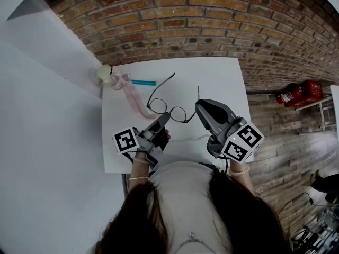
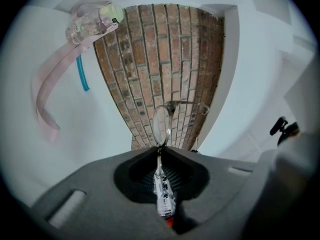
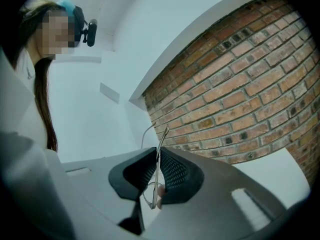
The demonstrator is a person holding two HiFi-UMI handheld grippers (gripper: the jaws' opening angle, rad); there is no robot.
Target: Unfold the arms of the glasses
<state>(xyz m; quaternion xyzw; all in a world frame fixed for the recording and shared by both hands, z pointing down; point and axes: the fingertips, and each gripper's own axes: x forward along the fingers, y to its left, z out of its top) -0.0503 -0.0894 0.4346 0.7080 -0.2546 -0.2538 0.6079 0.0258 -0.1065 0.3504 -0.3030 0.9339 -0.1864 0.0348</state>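
Two grippers meet before a brick wall (image 1: 212, 20), over a white tabletop (image 1: 222, 83). A pink strap (image 1: 135, 97) and a teal stick (image 1: 143, 82) lie at its far left, clear of both. The glasses (image 1: 177, 113) sit mid-tabletop between the grippers. The left gripper (image 1: 164, 116) has its fingers clenched on the frame beside a lens. The right gripper (image 1: 199, 106) angles in, its fingers pinching one thin arm.
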